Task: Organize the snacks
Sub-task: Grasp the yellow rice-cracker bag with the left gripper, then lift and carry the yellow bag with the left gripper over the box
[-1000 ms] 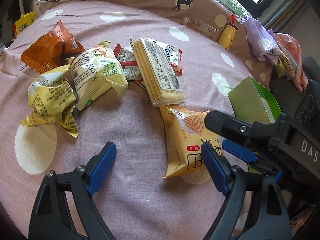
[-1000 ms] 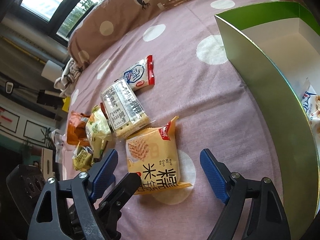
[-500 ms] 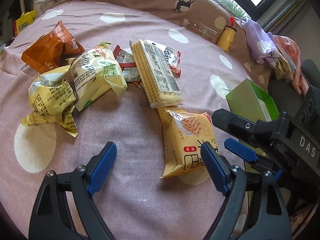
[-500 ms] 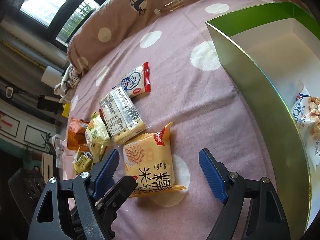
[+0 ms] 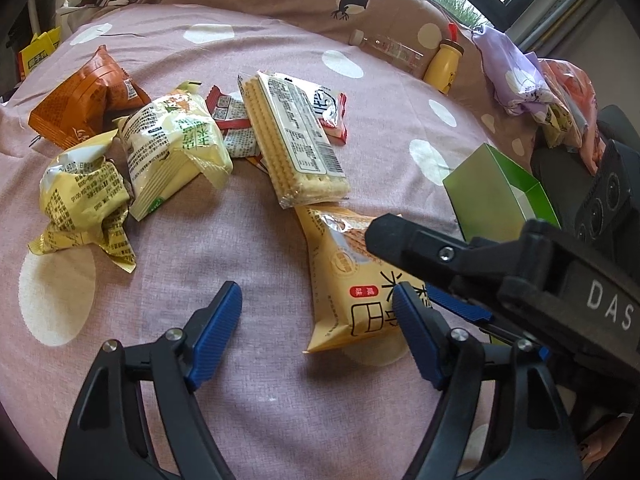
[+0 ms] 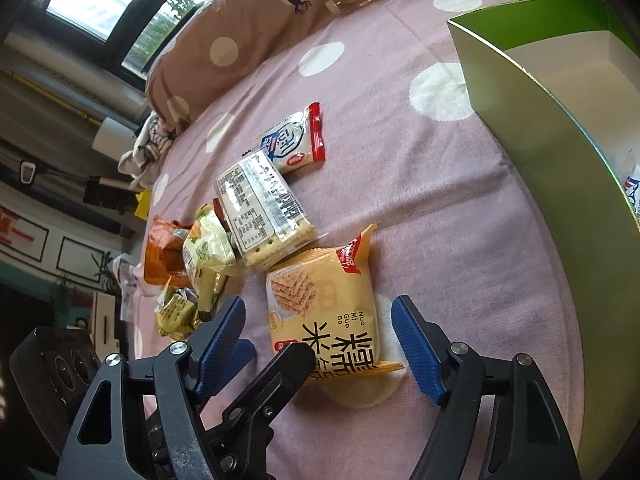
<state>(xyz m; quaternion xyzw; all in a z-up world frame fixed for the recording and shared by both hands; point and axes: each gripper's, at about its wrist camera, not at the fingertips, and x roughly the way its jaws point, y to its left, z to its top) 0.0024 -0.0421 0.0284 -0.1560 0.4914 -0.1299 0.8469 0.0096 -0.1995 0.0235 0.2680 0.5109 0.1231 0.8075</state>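
Both tongs tilt down at the yellow rice-cracker packet (image 6: 324, 312): right gripper (image 6: 320, 340) straddling it, closing; left gripper (image 5: 318, 336) beside it, closing on nothing.

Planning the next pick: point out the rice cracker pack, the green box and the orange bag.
rice cracker pack (image 6: 320, 304), right wrist view, front face
green box (image 6: 532, 128), right wrist view, outer wall
orange bag (image 5: 80, 100), left wrist view, side panel

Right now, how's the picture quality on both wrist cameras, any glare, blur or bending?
Left wrist view: sharp, soft daylight, strong fisheye bending at the dark corners, glare on the yellow snack bag. Right wrist view: equally sharp, the window is blown out white, and the green box wall curves from distortion.
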